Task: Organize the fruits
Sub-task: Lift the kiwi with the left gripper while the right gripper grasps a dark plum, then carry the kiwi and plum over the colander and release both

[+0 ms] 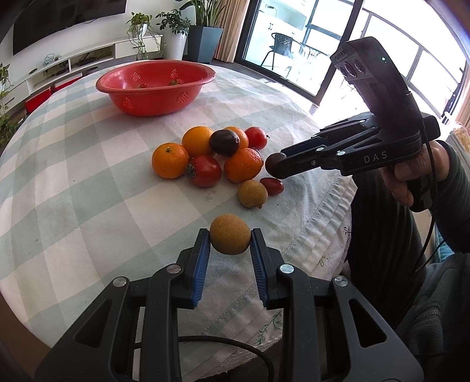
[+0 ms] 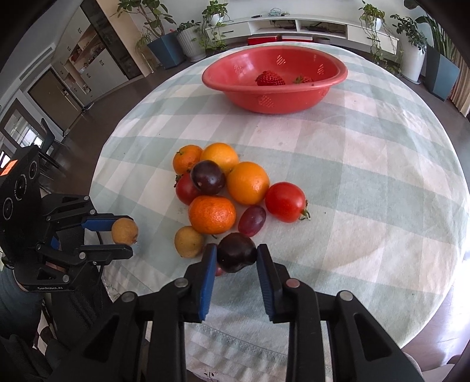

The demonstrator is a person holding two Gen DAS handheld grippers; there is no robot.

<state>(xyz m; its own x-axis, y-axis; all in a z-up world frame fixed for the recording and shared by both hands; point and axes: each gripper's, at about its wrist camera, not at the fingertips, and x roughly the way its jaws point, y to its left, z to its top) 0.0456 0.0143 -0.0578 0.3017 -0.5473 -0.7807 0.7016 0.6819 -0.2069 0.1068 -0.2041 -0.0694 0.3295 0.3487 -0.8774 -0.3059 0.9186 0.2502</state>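
My left gripper (image 1: 230, 238) is shut on a tan round fruit (image 1: 230, 234), held above the tablecloth near the front edge; it also shows in the right wrist view (image 2: 124, 231). My right gripper (image 2: 236, 254) is shut on a dark purple plum (image 2: 236, 252), just in front of the fruit pile; in the left wrist view its tips (image 1: 274, 166) hold the plum (image 1: 271, 165). The pile has oranges (image 2: 248, 182), tomatoes (image 2: 285, 202), a second dark plum (image 2: 208, 177), a red grape (image 2: 252, 220) and another tan fruit (image 2: 189, 241). A red basket (image 2: 273, 97) at the back holds two strawberries (image 2: 269, 78).
The round table carries a green-and-white checked cloth (image 2: 367, 176). Potted plants (image 2: 191, 38) and a low white cabinet (image 2: 293, 25) stand behind the table. The person's arm (image 1: 426, 182) is at the right in the left wrist view.
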